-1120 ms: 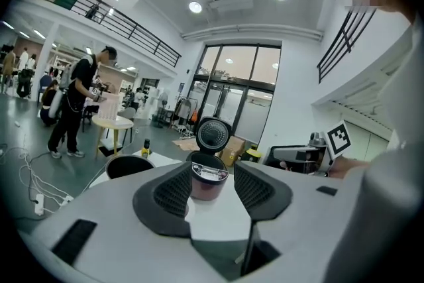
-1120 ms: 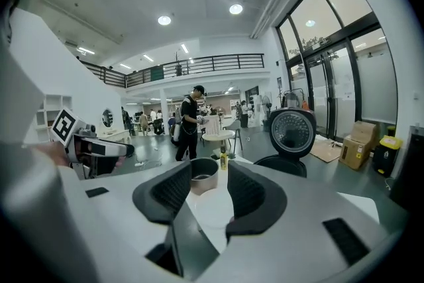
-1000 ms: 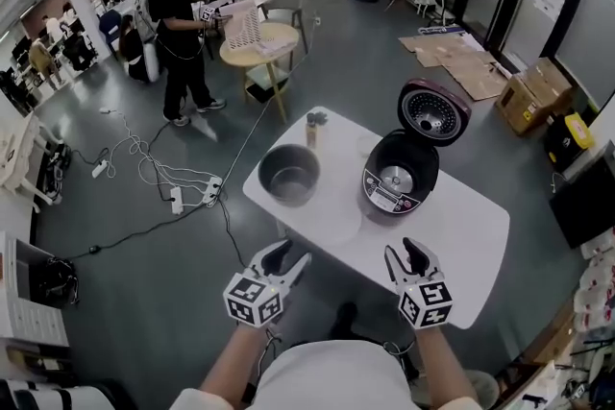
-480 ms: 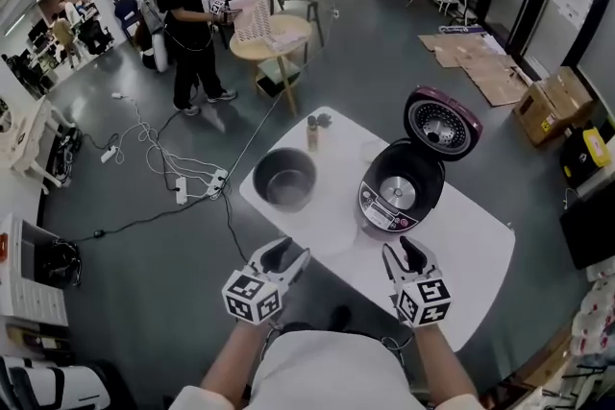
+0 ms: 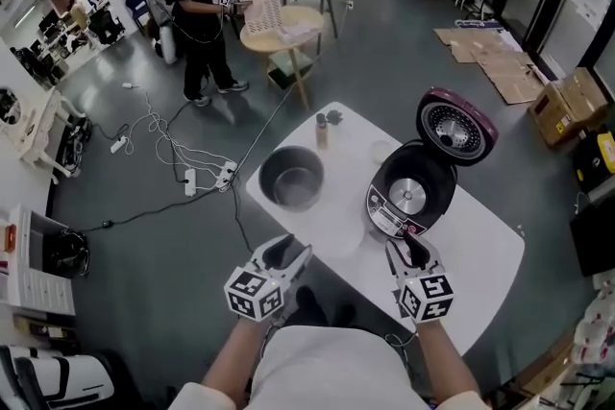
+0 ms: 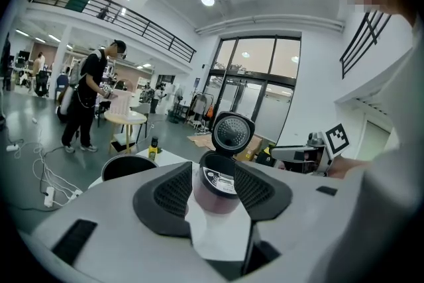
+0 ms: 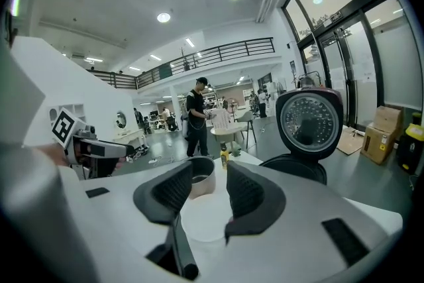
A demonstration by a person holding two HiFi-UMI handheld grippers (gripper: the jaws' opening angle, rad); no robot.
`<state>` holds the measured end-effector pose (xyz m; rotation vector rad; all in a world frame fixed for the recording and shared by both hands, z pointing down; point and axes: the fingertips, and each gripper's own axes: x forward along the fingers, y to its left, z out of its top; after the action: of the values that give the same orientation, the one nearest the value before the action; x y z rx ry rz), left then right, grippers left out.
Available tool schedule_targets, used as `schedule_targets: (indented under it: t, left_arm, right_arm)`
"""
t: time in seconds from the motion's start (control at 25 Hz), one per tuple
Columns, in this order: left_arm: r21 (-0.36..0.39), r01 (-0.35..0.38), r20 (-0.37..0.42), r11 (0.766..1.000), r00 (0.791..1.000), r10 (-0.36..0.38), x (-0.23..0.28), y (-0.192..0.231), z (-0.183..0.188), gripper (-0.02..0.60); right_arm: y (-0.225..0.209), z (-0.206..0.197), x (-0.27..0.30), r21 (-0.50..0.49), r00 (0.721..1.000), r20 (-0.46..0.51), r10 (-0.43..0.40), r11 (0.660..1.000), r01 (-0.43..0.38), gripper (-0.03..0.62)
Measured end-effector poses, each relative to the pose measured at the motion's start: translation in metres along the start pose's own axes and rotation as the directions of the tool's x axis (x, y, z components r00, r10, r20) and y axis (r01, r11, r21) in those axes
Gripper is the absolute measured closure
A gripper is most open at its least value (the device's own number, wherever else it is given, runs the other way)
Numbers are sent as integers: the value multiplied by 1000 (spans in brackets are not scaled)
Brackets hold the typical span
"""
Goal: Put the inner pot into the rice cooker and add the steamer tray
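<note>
On the white table (image 5: 480,254) stands the metal inner pot (image 5: 291,178), left of the open dark-red rice cooker (image 5: 408,197) with its lid (image 5: 457,125) raised. A pale round tray (image 5: 332,228) lies flat near the table's front edge, hard to make out against the white top. My left gripper (image 5: 285,254) hangs open at that edge, below the pot and empty. The right gripper (image 5: 411,252) is open just in front of the cooker. In the left gripper view the jaws (image 6: 212,172) frame the cooker (image 6: 217,183); in the right gripper view the jaws (image 7: 209,175) frame the pot (image 7: 200,181).
A small yellow bottle (image 5: 322,130) stands at the table's far edge. Behind it is a round wooden table (image 5: 282,26) with a person (image 5: 197,5) beside it. Cables and power strips (image 5: 207,178) trail on the floor at left. Cardboard boxes (image 5: 572,106) sit at right.
Both grippers have come forward to the table's front edge, the right one up close to the cooker. Their jaws stay apart and empty. Pot, cooker and tray have not moved.
</note>
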<state>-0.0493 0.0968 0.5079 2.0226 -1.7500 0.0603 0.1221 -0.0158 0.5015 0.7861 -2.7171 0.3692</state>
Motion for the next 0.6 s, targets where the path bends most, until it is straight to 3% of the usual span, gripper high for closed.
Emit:
schedule_targets:
  t: [0.28,0.6]
  left_arm:
    - [16,-1,-19,1000,1000,1,25,39,11,368]
    - [7,50,-78,999,996,-49,52,80,15,368]
  right_arm:
    - [-5,3,38,6,999,-26,-23,1000,23,421]
    - [5,9,93,-7,996,-74,-50,999,49,421]
